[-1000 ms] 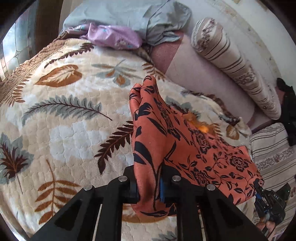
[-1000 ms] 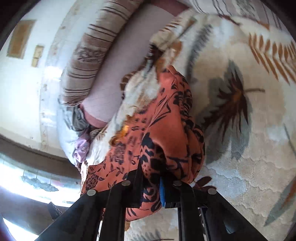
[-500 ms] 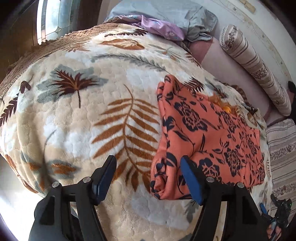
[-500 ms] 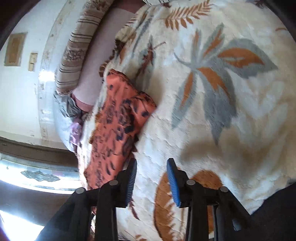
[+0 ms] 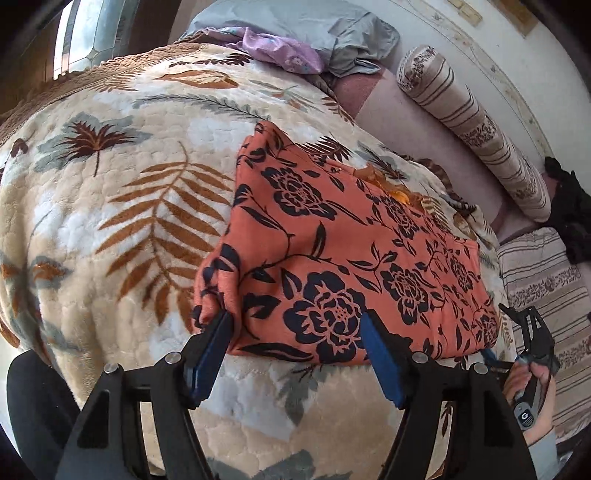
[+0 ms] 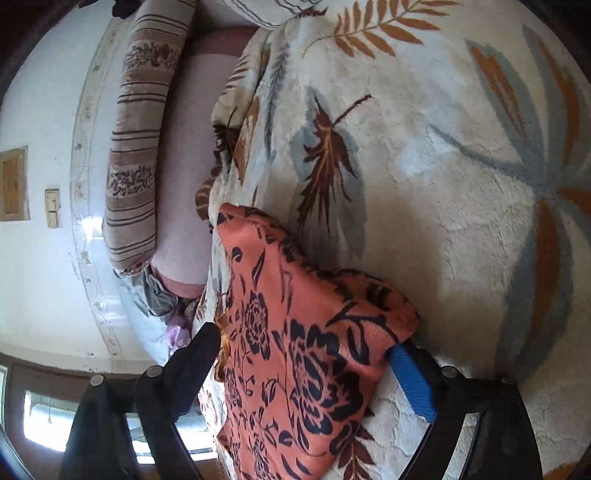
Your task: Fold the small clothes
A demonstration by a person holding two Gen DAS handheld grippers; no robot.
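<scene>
An orange garment with a black flower print (image 5: 343, 254) lies folded and flat on a cream blanket with leaf patterns (image 5: 122, 206). My left gripper (image 5: 295, 343) is open wide, its blue-padded fingers astride the garment's near left corner, holding nothing. My right gripper (image 6: 306, 369) is open wide too, astride the garment's other end (image 6: 295, 350). The right gripper also shows at the garment's far right corner in the left wrist view (image 5: 524, 339), held by a hand.
A grey cloth (image 5: 325, 33) and a purple one (image 5: 280, 51) lie heaped at the bed's head. A striped bolster (image 5: 472, 125) lies along the white wall. A striped pillow (image 5: 543, 288) and a dark item (image 5: 569, 206) are at the right.
Both grippers have let go of the garment and opened wide. The garment, held up a second ago, now lies flat on the blanket, and both grippers sit at its near edge.
</scene>
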